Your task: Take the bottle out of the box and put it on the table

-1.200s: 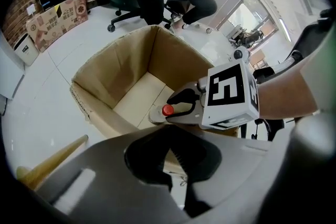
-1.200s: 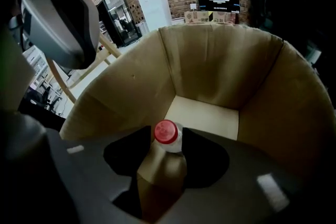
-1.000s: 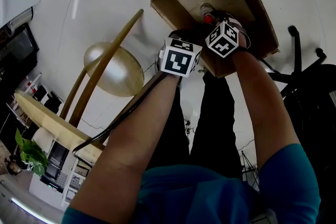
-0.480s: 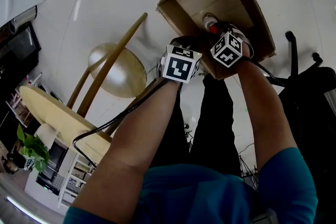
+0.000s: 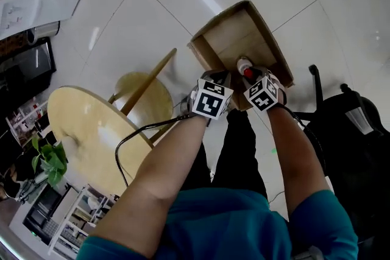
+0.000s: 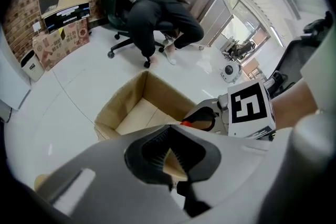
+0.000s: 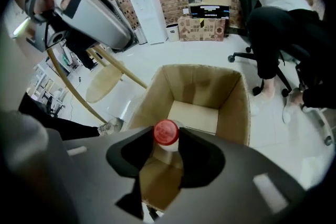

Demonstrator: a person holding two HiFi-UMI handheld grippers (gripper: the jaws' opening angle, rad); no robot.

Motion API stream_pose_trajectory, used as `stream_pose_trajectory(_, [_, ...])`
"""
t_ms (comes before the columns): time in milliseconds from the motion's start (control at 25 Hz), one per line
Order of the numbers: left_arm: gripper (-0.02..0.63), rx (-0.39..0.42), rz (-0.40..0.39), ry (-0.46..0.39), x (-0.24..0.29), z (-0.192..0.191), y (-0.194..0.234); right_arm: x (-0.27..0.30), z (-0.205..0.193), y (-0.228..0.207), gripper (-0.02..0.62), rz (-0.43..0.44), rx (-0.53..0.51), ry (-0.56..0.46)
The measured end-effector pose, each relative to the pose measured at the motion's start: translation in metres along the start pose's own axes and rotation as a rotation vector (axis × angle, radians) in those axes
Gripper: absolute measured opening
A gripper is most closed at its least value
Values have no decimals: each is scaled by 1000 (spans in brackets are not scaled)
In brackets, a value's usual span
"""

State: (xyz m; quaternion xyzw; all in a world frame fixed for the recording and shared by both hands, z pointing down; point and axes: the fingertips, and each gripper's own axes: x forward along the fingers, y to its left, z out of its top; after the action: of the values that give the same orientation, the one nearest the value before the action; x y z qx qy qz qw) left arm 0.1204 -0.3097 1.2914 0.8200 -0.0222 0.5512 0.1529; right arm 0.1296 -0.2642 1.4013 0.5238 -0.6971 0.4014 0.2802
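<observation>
A clear bottle with a red cap (image 7: pixel 166 132) hangs over the open cardboard box (image 7: pixel 231 107), its neck clamped between the jaws of my right gripper (image 7: pixel 167 152). In the head view the right gripper (image 5: pixel 247 74) holds the bottle (image 5: pixel 244 64) above the box's (image 5: pixel 228 39) near end. My left gripper (image 5: pixel 213 77) hovers just left of it, over the box's near rim. In the left gripper view its jaws (image 6: pixel 169 152) meet at the tips with nothing between them. The box (image 6: pixel 131 107) lies below, and the red cap (image 6: pixel 186 124) peeks out beside the right gripper's marker cube.
A round wooden table (image 5: pixel 85 131) stands to the left of the box, with a stool (image 5: pixel 143 97) between them. A black office chair (image 5: pixel 347 125) is close on the right. A seated person (image 6: pixel 152 2) and stacked cartons (image 7: pixel 205 21) are beyond the box on the white tiled floor.
Both grippers have risen together away from the box, and the bottle has come up with the right one. The box now looks smaller and the round table has come into view.
</observation>
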Motion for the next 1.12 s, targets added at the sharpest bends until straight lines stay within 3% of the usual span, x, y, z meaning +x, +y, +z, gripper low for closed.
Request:
stream_pose_trajectory(200, [2, 0, -2, -65, -69, 55, -46, -93, 49, -2, 147, 6, -34, -19])
stream_pose_trajectory(400, [1, 20, -25, -160, -175, 123, -99, -209, 100, -6, 146, 22, -98, -5])
stream_pose_trajectory(560, [0, -12, 18, -271, -270, 175, -127, -307, 169, -6, 146, 40, -213, -10])
stream_pose_trajectory(760, [0, -57, 51, -459, -389, 220, -165, -401, 216, 29, 146, 149, -314, -5])
stream_pose_trajectory(960, [0, -65, 88, -584, -523, 236, -187, -500, 282, 87, 146, 224, -436, 2])
stream_pose_trajectory(1120, [0, -61, 103, -686, -615, 215, -211, -580, 330, 151, 146, 290, -553, -2])
